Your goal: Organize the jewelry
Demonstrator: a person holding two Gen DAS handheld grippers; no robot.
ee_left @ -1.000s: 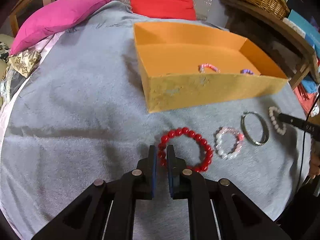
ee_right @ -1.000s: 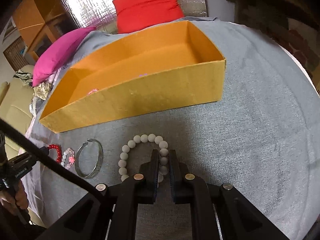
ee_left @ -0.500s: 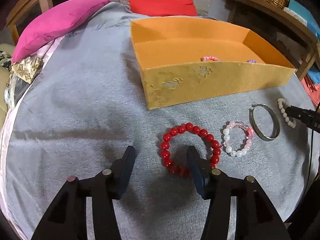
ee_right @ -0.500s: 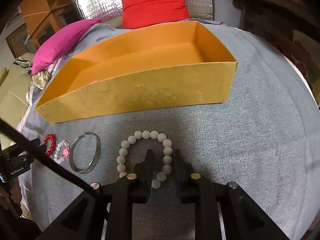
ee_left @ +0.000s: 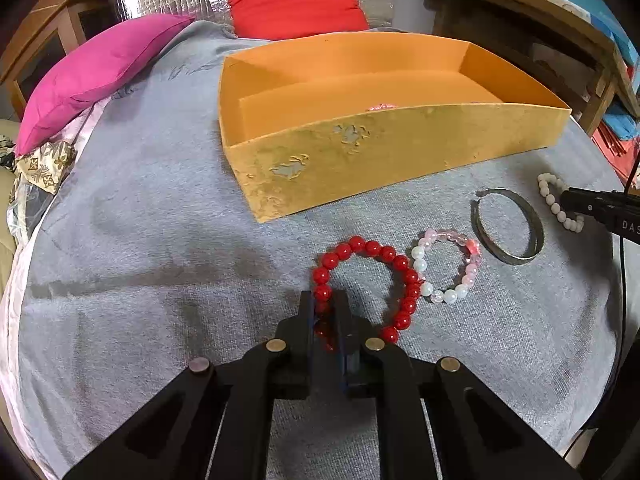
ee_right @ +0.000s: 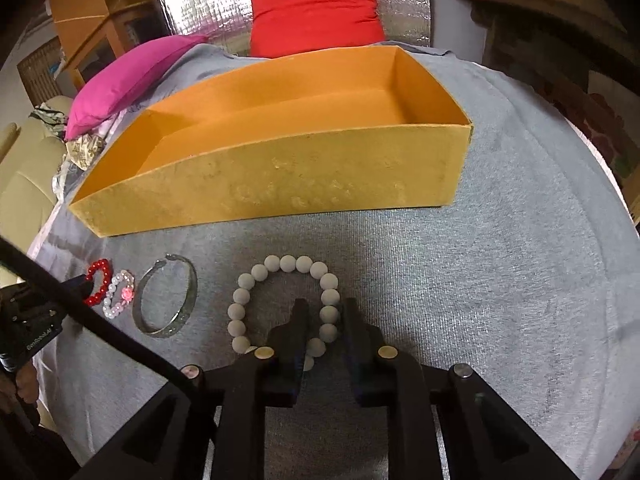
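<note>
My left gripper (ee_left: 324,312) is pinching the red bracelet (ee_left: 366,286), lower centre. My right gripper (ee_right: 325,320) is closing around the white bracelet (ee_right: 286,304), pads not yet pressing. I am aiming for firm grips before lifting toward the box (ee_right: 280,184).

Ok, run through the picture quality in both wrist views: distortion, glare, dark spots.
Left wrist view: fisheye bends the orange cardboard box into a curve, corners go black, and the red bead bracelet stays sharp. Right wrist view: the same bowing, glare on the silver foil sheet behind, and a soft shadow inside the white bead bracelet on the grey cloth.
</note>
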